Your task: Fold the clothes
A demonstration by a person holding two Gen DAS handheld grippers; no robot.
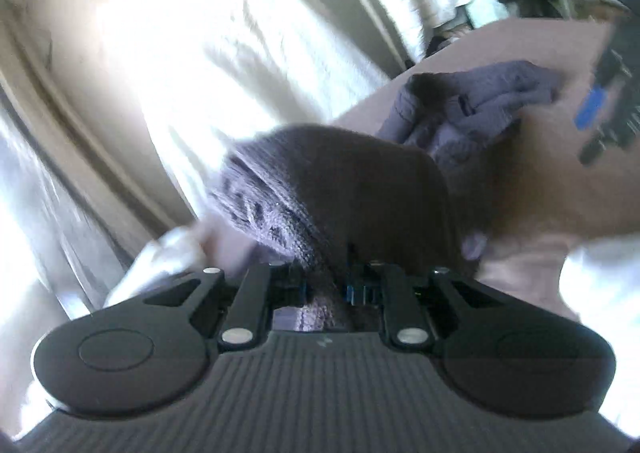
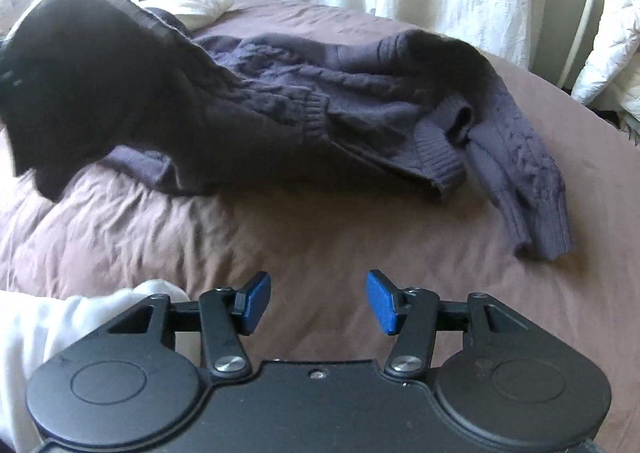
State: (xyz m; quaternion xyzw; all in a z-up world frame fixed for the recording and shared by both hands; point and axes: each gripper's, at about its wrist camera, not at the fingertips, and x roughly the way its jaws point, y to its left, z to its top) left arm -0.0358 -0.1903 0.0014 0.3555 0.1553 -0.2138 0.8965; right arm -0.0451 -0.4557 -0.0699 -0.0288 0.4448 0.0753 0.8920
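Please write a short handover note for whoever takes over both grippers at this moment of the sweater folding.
Left gripper: shut on a bunch of the purple knit sweater, lifting that part off the bed.
Right gripper: open, nothing between its fingers, hovering over the mauve bedcover in front of the sweater.
Sweater: crumpled on the bedcover, one sleeve trailing toward the right.
Done: no fold visible yet.
Left: probably take a second hold with the right gripper, spread the sweater flat, then fold.
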